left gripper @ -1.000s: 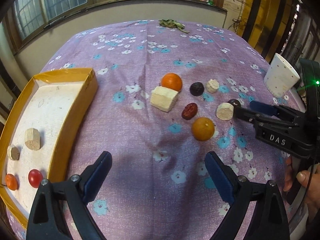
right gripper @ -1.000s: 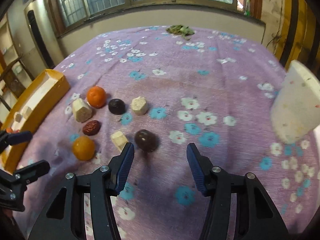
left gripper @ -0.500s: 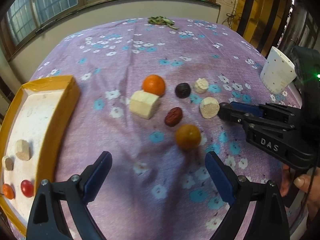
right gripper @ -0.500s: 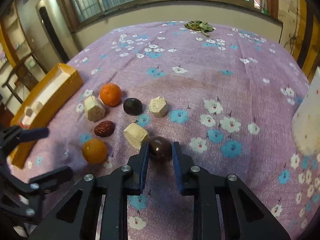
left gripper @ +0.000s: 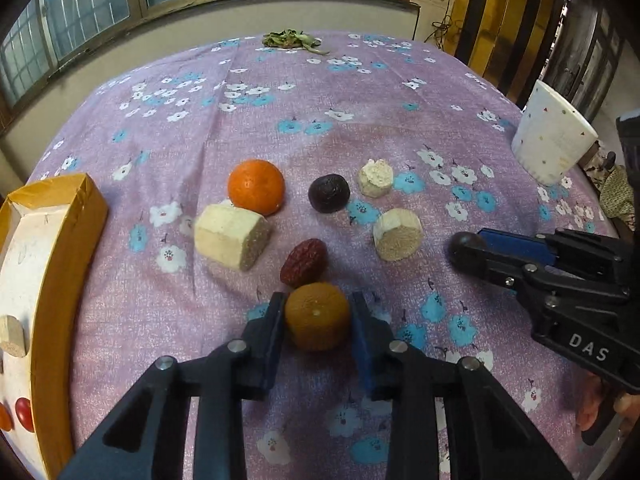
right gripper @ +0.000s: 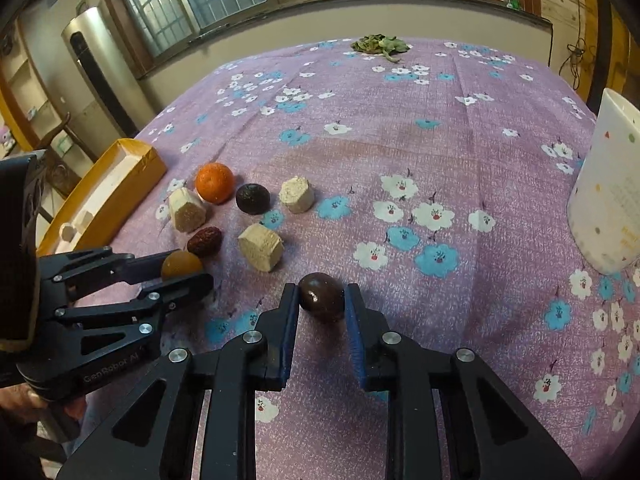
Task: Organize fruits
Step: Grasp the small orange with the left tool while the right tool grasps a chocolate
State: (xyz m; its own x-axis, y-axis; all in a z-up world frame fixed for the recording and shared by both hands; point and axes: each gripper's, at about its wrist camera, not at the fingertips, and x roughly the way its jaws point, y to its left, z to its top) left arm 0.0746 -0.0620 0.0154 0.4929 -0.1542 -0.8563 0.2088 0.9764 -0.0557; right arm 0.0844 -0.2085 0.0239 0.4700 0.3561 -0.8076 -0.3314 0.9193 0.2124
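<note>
My left gripper [left gripper: 317, 316] is shut on a dull orange fruit [left gripper: 317, 316]; it also shows in the right wrist view [right gripper: 181, 265]. My right gripper [right gripper: 322, 298] is shut on a dark brown round fruit [right gripper: 322, 296], seen in the left wrist view [left gripper: 464, 248] too. On the purple flowered cloth lie a bright orange [left gripper: 256, 186], a dark plum [left gripper: 329, 193], a red date [left gripper: 303, 262] and three pale cork-like blocks [left gripper: 230, 236], [left gripper: 398, 234], [left gripper: 375, 178]. A yellow tray [left gripper: 60, 240] at the left holds small red fruits [left gripper: 24, 420] and a cork piece.
A white dotted cup [left gripper: 554, 136] stands at the right edge of the table, also large in the right wrist view [right gripper: 608, 184]. Dry green leaves [left gripper: 290, 38] lie at the far edge. Windows and a wall are behind.
My left gripper moved forward and shut on the dull orange fruit. My right gripper, shut on the dark brown fruit half a second ago, still holds it.
</note>
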